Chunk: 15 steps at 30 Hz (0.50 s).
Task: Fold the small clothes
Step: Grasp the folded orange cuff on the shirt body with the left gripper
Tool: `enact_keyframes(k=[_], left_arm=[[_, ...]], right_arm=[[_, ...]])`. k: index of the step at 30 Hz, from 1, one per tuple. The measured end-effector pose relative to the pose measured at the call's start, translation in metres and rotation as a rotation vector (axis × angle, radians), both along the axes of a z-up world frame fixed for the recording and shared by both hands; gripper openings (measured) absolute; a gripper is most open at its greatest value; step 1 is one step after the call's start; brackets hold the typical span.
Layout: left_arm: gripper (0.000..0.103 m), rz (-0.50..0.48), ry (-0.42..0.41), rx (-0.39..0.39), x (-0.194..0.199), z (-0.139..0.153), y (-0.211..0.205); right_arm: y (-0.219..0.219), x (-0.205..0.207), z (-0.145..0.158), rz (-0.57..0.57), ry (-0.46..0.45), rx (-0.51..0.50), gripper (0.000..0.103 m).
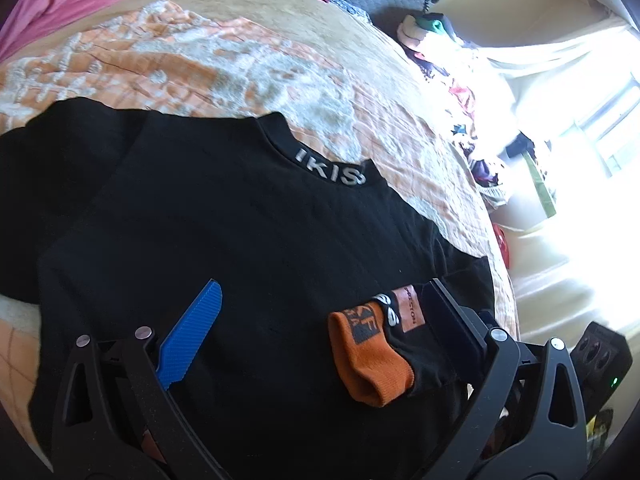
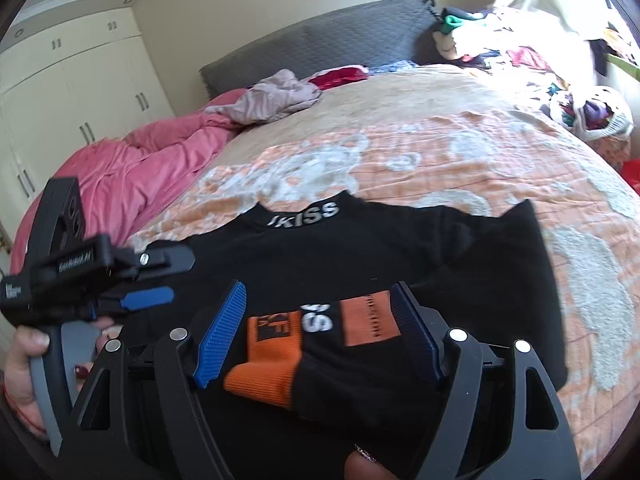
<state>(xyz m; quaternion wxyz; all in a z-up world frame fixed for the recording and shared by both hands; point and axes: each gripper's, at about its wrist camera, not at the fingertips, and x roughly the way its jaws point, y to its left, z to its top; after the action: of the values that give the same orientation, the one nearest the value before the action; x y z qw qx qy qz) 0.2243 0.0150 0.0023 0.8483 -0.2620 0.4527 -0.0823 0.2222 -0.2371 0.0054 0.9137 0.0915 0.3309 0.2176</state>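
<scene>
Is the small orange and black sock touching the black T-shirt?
Touching. In the right wrist view the orange and black sock lies directly on the black T-shirt, no gap.

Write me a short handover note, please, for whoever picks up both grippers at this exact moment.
Left gripper: open, empty, over the black top.
Right gripper: open, with the orange-and-black sock between its fingers, not clamped.
Things: the top lies spread flat on the bedspread, collar away from you; the sock lies on its lower part.
Done: top laid out. No fold visible.
Left: fold the sock and the top. More clothes are piled beyond the bed's far right corner.
</scene>
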Motion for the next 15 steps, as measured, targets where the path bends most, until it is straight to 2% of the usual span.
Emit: enact_keyframes(k=[3,6,8,11,15], left_arm=[[0.092,-0.033,0.023,-0.043,-0.001,-0.009,-0.012],[0.082,-0.078,0.049,-0.049,-0.003,-0.018,-0.029],[0.065,-0.1,0.07,-0.063,-0.002,-0.025,-0.04],[0.064,-0.099,0.112,-0.077,0.001,-0.038,-0.05],[0.064,-0.103,0.108,-0.024,0.003,-0.042,-0.064]], right_arm=[[-0.019,0.001,0.004,-0.07,-0.005,-0.013,0.073],[-0.04,0.003,0.007,-0.127,0.0,0.003,0.073],[-0.053,0.005,0.008,-0.154,0.009,0.026,0.073],[-0.067,0.008,0.007,-0.191,0.019,0.04,0.073],[-0.078,0.009,0.006,-0.23,0.027,0.025,0.073]])
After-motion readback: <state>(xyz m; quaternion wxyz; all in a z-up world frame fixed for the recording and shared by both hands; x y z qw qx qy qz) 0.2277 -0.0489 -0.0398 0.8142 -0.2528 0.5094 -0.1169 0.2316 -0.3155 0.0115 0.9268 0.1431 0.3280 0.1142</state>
